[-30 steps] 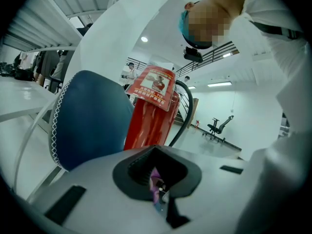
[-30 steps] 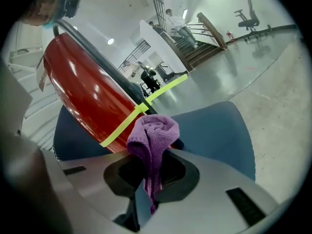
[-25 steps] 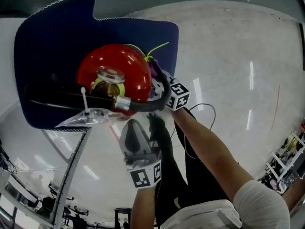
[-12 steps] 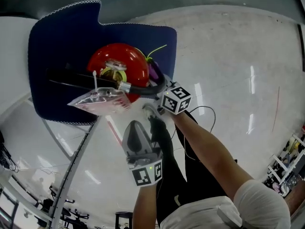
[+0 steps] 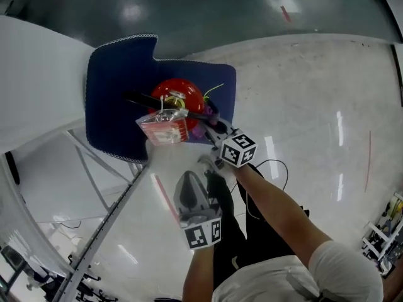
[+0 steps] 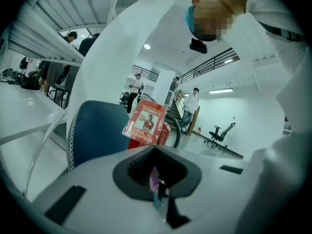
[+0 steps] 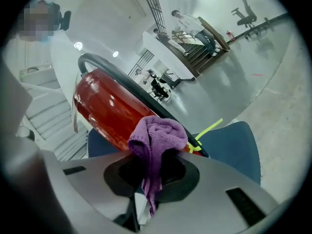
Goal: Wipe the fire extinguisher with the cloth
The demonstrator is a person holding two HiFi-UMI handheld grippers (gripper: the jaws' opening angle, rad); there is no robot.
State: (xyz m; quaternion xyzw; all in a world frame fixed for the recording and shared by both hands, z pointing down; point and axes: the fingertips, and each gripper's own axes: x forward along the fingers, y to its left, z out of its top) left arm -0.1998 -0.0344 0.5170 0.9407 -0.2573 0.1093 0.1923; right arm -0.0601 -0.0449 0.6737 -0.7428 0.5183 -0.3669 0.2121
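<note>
Right gripper view shows the right gripper (image 7: 151,179) clamped on a bunched purple cloth (image 7: 158,133). The wad bulges above the jaws and a loose tail hangs down between them. The wad sits against the glossy red side of the fire extinguisher (image 7: 105,108), just beside the black hose (image 7: 126,84) and a yellow tie (image 7: 209,128).

From overhead, the extinguisher appears to stand upright on a blue mat (image 5: 113,87), with a plastic-sleeved tag (image 5: 162,128) dangling off its top. The left gripper (image 6: 158,199) hangs back, near the cylinder but not touching it. Its jaws are drawn together, and only a thin purplish sliver shows at the seam, which I can't identify.

My main worry is tipping. Nothing braces the cylinder, so a firm sideways wipe from the right could rock it or skate it across the mat. The cloth is the second risk. It looks pinched by one fold only, and dragging it hard over the slick paint could tug it loose or unroll the wad until bare jaw meets metal. The hose and the yellow tie lie close enough to the cloth that a stroke upward or across might snag on either one. The tag could also be knocked about if the wipe climbs toward the valve.
</note>
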